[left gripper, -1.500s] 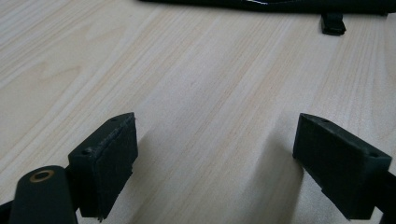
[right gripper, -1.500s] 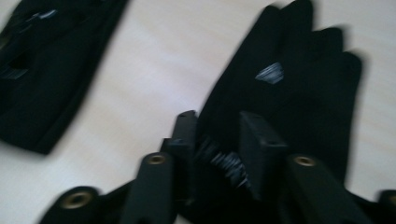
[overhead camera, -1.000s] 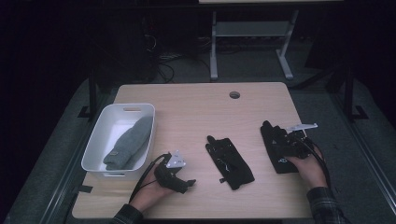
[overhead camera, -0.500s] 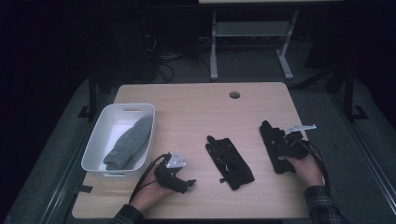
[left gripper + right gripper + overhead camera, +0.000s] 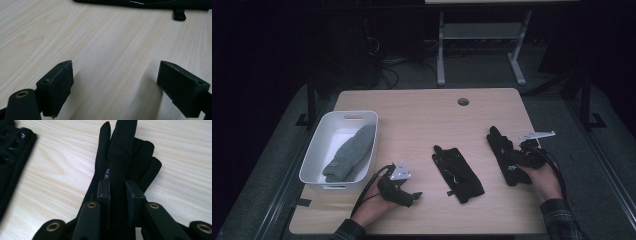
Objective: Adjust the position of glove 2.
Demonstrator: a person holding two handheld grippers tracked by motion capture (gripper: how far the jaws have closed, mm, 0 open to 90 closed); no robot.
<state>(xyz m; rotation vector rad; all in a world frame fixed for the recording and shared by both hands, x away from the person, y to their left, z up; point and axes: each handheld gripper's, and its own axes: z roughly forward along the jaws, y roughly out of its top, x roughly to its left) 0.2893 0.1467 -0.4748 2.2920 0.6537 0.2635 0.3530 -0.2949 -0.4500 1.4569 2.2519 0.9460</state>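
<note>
Right gripper (image 5: 117, 192): jaws just closed, pinching the glove (image 5: 125, 157) right of the middle glove (image 5: 458, 172).
Left gripper (image 5: 122, 85): wide open, empty, left of the middle glove.
Advice: lift slowly, keeping the fabric fold pinched.

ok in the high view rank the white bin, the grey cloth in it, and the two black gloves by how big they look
1. white bin
2. grey cloth
3. middle black glove and right black glove: too alike to rank, and the right gripper pinching the right one covers part of it.

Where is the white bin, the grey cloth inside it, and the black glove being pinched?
white bin (image 5: 353, 117): high view, far rim.
grey cloth (image 5: 352, 152): high view, its middle.
black glove (image 5: 122, 147): right gripper view, a finger.
</note>
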